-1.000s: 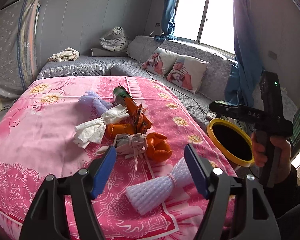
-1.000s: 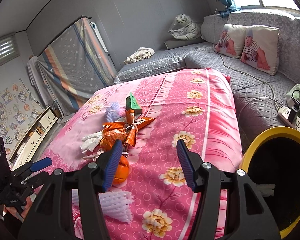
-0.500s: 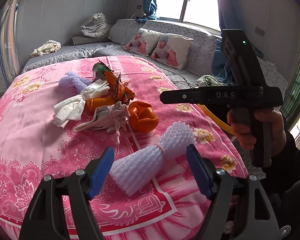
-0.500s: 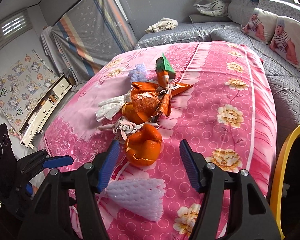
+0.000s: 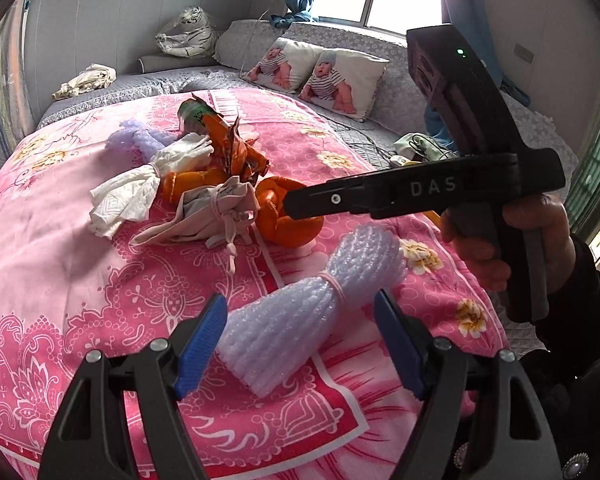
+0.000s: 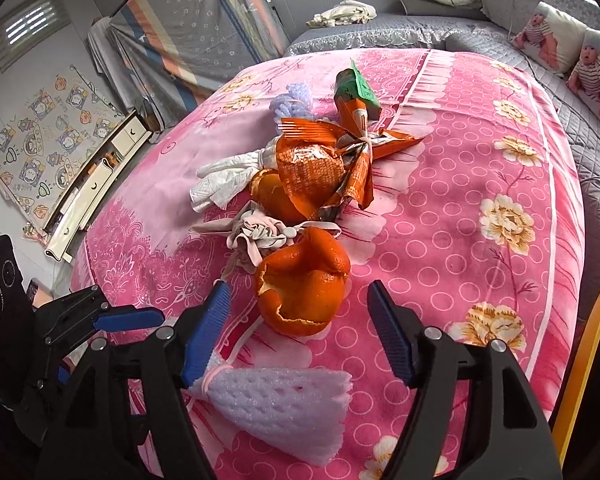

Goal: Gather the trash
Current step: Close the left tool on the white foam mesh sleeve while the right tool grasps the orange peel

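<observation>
On the pink flowered cover (image 5: 60,280) lies a heap of trash. My left gripper (image 5: 298,312) is open, and a white foam net (image 5: 312,312) tied with a band lies between its blue pads, untouched. My right gripper (image 6: 298,296) hangs over an orange peel (image 6: 304,280); its jaws are opening and stand either side of the peel without pressing on it. Behind the peel are a knotted pale cloth (image 6: 256,232), an orange wrapper (image 6: 320,164), a white tissue (image 6: 224,176), a green carton (image 6: 356,88) and a lilac foam net (image 6: 292,104).
A yellow bin rim (image 6: 588,352) shows at the right edge of the right wrist view. A grey sofa (image 5: 180,80) with two printed pillows (image 5: 320,76) wraps the far side. A person's hand (image 5: 500,248) holds the right gripper close beside the left one.
Both grippers came down toward the cover. The right one swung left, away from the yellow bin and over the orange peel, and its jaws widened. The white foam net now lies between the left pads.
</observation>
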The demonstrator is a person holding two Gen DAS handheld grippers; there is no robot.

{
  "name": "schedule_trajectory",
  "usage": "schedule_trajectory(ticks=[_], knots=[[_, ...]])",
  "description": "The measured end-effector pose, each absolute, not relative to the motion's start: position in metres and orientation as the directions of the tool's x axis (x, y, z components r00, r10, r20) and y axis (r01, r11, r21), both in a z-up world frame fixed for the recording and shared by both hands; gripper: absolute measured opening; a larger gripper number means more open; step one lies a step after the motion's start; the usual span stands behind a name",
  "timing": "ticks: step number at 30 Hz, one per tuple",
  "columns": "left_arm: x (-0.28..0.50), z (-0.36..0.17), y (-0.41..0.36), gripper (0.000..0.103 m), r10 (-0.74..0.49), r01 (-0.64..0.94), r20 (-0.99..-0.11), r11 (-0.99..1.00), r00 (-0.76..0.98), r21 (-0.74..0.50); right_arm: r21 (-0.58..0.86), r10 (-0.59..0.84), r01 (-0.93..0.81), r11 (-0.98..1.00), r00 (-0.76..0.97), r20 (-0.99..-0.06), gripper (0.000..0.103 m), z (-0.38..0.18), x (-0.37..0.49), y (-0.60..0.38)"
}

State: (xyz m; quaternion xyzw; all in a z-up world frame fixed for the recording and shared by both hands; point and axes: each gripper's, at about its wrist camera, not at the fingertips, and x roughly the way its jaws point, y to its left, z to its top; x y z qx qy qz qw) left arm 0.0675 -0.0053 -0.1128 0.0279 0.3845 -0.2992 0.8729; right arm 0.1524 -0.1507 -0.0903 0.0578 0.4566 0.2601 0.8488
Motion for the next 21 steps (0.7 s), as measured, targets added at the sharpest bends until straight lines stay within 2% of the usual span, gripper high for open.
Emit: schedule_trajectory(ticks=[9,17,21], knots=[[0.075,-0.121,-0.01,0.071,-0.504,0.547,-0.701,0.815,0.504,-0.192,0.32,0.475,-0.388,0.864,0.42,-0.773,0.067,-0.102,0.166,-0.142],[0.081,-0.127,-0.015,0.06,-0.484,0.543,-0.719,0.821,0.499,-0.177,0.316,0.47,-0.39,0.865,0.408,-0.783,0.067,-0.111,0.176,-0.137],[0.083,-0.128,-0.018,0.056,-0.479,0.543,-0.723,0.822,0.499,-0.171,0.319,0.475,-0.396,0.861,0.405,-0.781,0.061,-0.112,0.179,-0.136]])
